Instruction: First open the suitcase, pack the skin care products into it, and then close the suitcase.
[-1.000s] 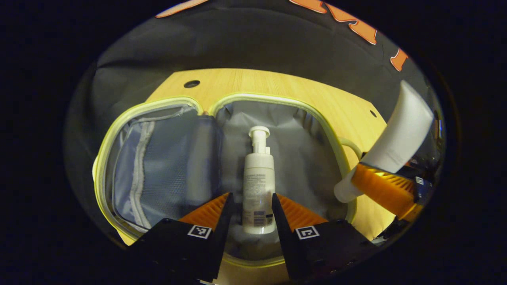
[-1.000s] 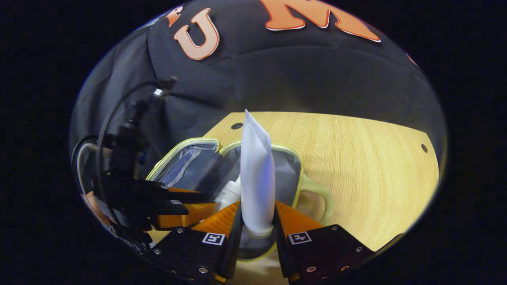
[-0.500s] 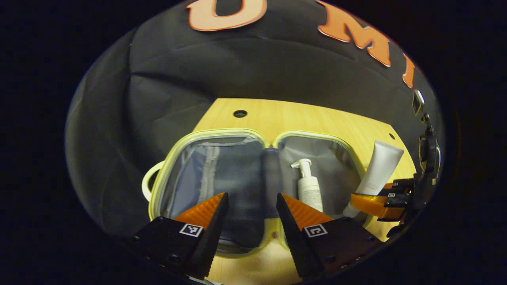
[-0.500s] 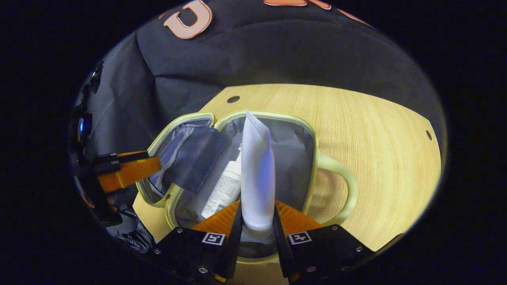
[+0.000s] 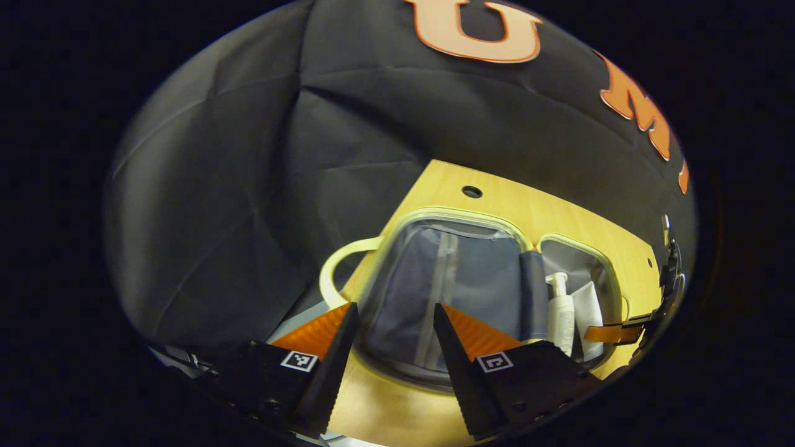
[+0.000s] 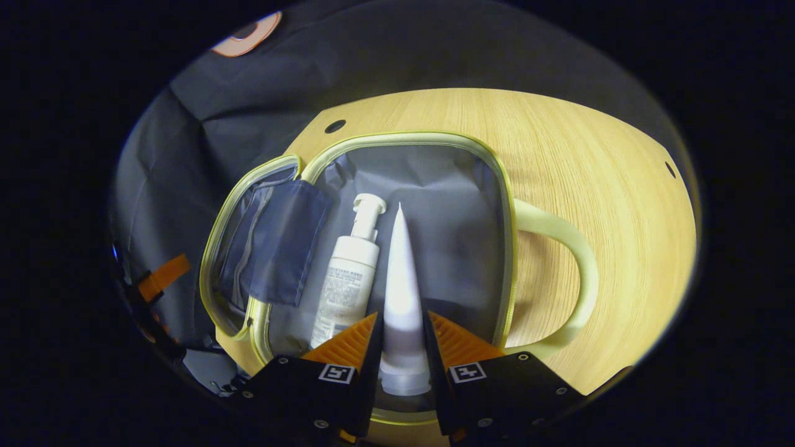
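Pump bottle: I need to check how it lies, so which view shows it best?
The right gripper view: the pump bottle lies close and whole in the suitcase, beside the tube. The left gripper view shows it small and far off.

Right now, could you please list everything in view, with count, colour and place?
Suitcase: one, pale yellow-green rim, grey lining, open flat on the table.
Handles: two, pale yellow-green, one on each outer side.
Pump bottle: one, white, lying in the right half.
Tube: one, white, in the right half beside the bottle, held at its cap end.
Table: one, light wood, with small dark holes.
Left tongs: open, empty, at the left half's near edge.
Right tongs: shut on the tube.
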Demonstrator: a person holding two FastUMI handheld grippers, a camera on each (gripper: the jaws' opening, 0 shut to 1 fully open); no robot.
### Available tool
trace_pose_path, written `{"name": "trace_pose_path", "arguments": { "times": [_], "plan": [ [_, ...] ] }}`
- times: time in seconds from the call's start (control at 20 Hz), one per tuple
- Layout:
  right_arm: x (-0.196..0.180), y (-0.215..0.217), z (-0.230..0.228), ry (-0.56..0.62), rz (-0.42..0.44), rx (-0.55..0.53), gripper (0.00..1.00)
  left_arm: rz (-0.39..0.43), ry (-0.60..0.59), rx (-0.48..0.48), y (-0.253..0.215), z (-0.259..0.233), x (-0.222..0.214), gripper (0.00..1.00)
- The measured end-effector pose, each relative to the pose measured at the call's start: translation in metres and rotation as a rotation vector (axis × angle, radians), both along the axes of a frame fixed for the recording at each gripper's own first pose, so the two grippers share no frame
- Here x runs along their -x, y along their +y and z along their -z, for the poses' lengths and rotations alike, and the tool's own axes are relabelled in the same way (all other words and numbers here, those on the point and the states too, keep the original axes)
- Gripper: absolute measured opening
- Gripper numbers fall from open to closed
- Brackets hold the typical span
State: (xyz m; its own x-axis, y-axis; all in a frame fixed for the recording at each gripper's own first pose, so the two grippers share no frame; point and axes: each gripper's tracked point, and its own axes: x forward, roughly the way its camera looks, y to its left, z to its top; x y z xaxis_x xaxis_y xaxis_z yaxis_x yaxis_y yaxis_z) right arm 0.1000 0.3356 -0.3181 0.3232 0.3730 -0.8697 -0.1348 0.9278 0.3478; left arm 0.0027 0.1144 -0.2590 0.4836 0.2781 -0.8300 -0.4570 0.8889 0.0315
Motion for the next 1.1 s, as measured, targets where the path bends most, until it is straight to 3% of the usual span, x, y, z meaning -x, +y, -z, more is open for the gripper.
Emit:
{"name": "trace_pose_path", "arguments": {
  "times": [0.45,0.6,0.65,0.75,0.8,0.85,1.1],
  "plan": [
    [-0.025,-0.008,-0.002,-0.008,0.178,0.013,0.44,-0.122,0.007,0.04,0.061,0.022,0.019,0.79],
    [-0.034,-0.024,-0.02,-0.065,0.208,0.019,0.49,-0.183,0.004,0.125,0.072,0.037,0.023,0.82],
    [-0.034,-0.029,-0.025,-0.074,0.22,0.014,0.5,-0.205,0.001,0.151,0.076,0.043,0.022,0.89],
    [-0.037,-0.042,-0.037,-0.109,0.244,0.014,0.5,-0.246,-0.033,0.21,0.081,0.049,0.017,0.87],
    [-0.037,-0.048,-0.041,-0.129,0.248,0.021,0.59,-0.264,-0.056,0.25,0.081,0.052,0.012,0.87],
    [-0.037,-0.054,-0.047,-0.151,0.251,0.025,0.5,-0.281,-0.076,0.284,0.081,0.053,0.007,0.87],
    [-0.029,-0.079,-0.075,-0.228,0.269,0.033,0.58,-0.407,-0.174,0.421,0.092,0.045,-0.008,0.87]
  ]
}}
